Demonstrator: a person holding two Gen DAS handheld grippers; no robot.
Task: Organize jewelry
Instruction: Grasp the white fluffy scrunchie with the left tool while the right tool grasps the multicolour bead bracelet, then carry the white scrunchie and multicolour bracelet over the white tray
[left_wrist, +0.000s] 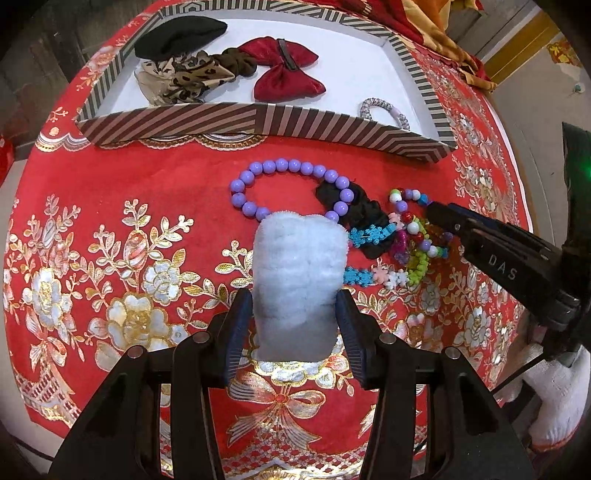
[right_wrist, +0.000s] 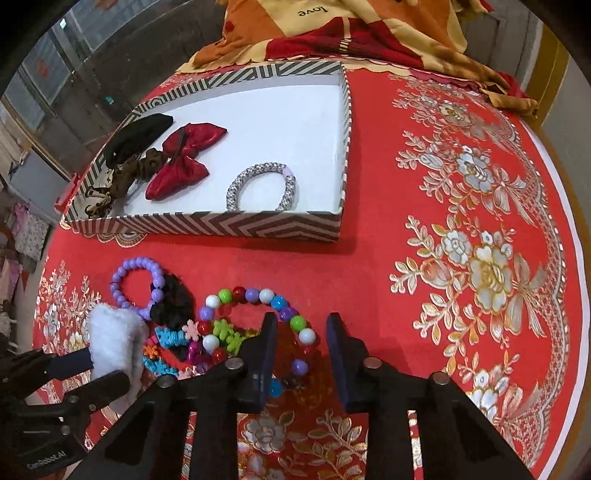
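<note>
The left gripper stood nearest, its jaws spread wide with a fluffy white scrunchie between them; both pads lay against its sides, so it seemed to hold the scrunchie, whose far end lay on the red embroidered tablecloth. The right gripper pointed down at the multicoloured bead bracelet. Its jaws were partly open, and the near side of the bracelet passed between them, but the pads did not clearly press the beads.

Just beyond the scrunchie lay a purple bead bracelet, touching a black scrunchie. Beside these were blue snowflake bands and a green band, all in one tangled pile.

Farther away stood a striped box with a white floor. Inside it were a silver bracelet, a red bow, a brown scrunchie, a leopard-print scrunchie and a black cloth piece. Behind the box lay an orange and red cloth.
</note>
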